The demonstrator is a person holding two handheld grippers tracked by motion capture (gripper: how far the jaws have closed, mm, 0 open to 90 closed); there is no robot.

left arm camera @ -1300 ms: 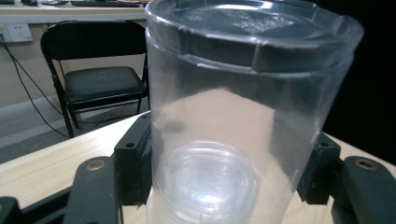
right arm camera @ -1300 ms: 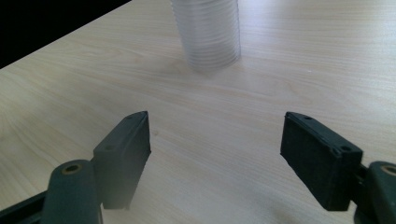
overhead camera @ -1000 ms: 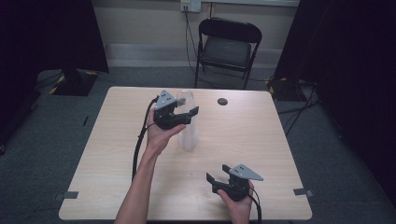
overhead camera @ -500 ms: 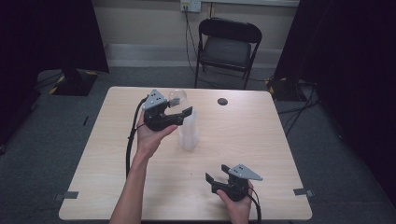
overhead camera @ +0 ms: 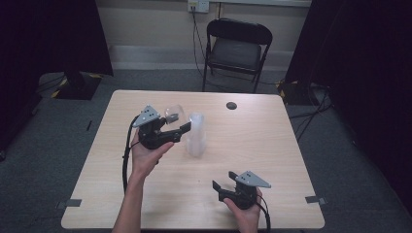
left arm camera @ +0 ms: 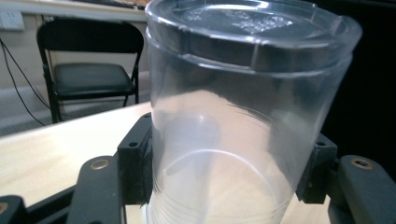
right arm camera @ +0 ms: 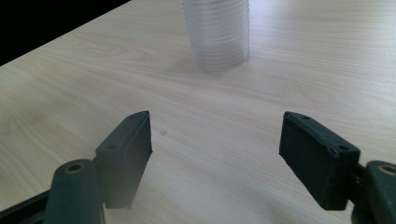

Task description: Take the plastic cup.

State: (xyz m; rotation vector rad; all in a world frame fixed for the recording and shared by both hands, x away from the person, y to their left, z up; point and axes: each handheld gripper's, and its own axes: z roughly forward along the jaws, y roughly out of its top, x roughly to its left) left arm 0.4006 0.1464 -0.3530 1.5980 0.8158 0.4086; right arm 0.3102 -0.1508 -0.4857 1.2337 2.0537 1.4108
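My left gripper (overhead camera: pixel 179 121) is shut on a clear plastic cup (overhead camera: pixel 174 112), held bottom-up above the table just left of the stack. In the left gripper view the cup (left arm camera: pixel 233 116) sits between both black pads (left arm camera: pixel 135 163), which press on its sides. A stack of clear cups (overhead camera: pixel 197 136) stands upside down near the table's middle; it is seen again as the ribbed stack (right arm camera: pixel 215 32) ahead of my right gripper (right arm camera: pixel 215 154). The right gripper (overhead camera: pixel 219 188) rests near the front edge, open, with nothing between its jaws.
The light wooden table (overhead camera: pixel 272 145) carries a small dark round object (overhead camera: pixel 231 105) near its far edge. A black folding chair (overhead camera: pixel 235 48) stands behind the table. Black curtains hang at both sides, and cables trail on the grey floor.
The left gripper has moved left, away from the stack, taking the clear cup with it. The stack now stands lower. The right gripper has stayed in place.
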